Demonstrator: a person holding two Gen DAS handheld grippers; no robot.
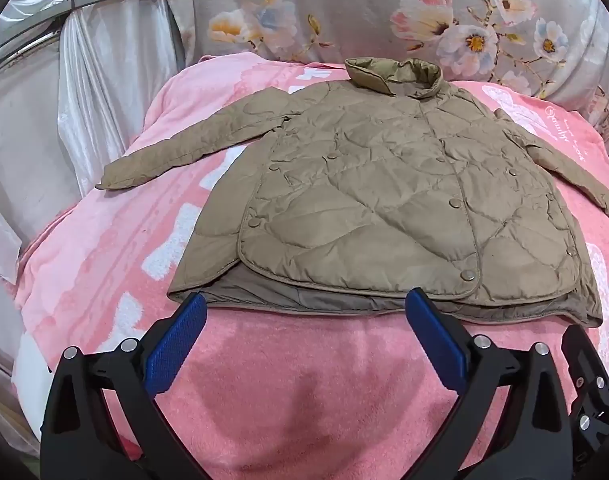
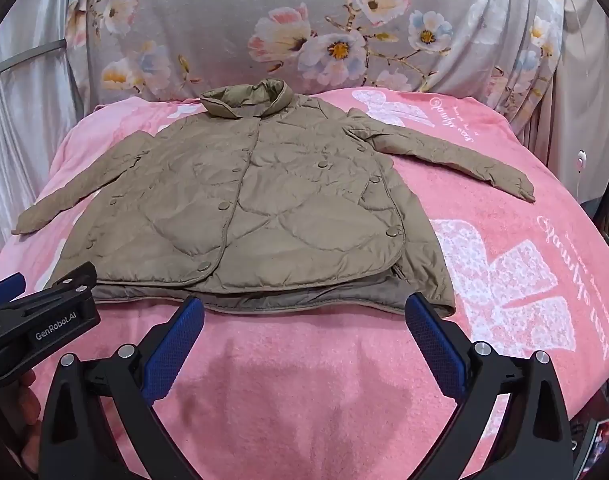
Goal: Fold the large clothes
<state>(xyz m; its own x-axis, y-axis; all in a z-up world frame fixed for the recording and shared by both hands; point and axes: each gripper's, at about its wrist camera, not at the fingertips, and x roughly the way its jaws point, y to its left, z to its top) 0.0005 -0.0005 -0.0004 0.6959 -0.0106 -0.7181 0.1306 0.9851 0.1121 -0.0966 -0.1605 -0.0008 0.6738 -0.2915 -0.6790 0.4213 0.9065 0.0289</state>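
Note:
A tan quilted jacket (image 1: 384, 200) lies flat and buttoned on a pink blanket (image 1: 284, 380), collar at the far side, both sleeves spread out to the sides. It also shows in the right wrist view (image 2: 244, 216). My left gripper (image 1: 304, 300) is open and empty, its blue pads just short of the jacket's near hem. My right gripper (image 2: 304, 300) is open and empty, also just short of the hem. The left gripper's body (image 2: 36, 320) shows at the left of the right wrist view.
The pink blanket (image 2: 504, 280) covers a raised surface and has white patterns. A grey floral cloth (image 2: 324, 28) hangs behind it. A shiny white curtain (image 1: 84, 100) hangs at the left. Dark clutter (image 2: 608, 208) sits past the blanket's right edge.

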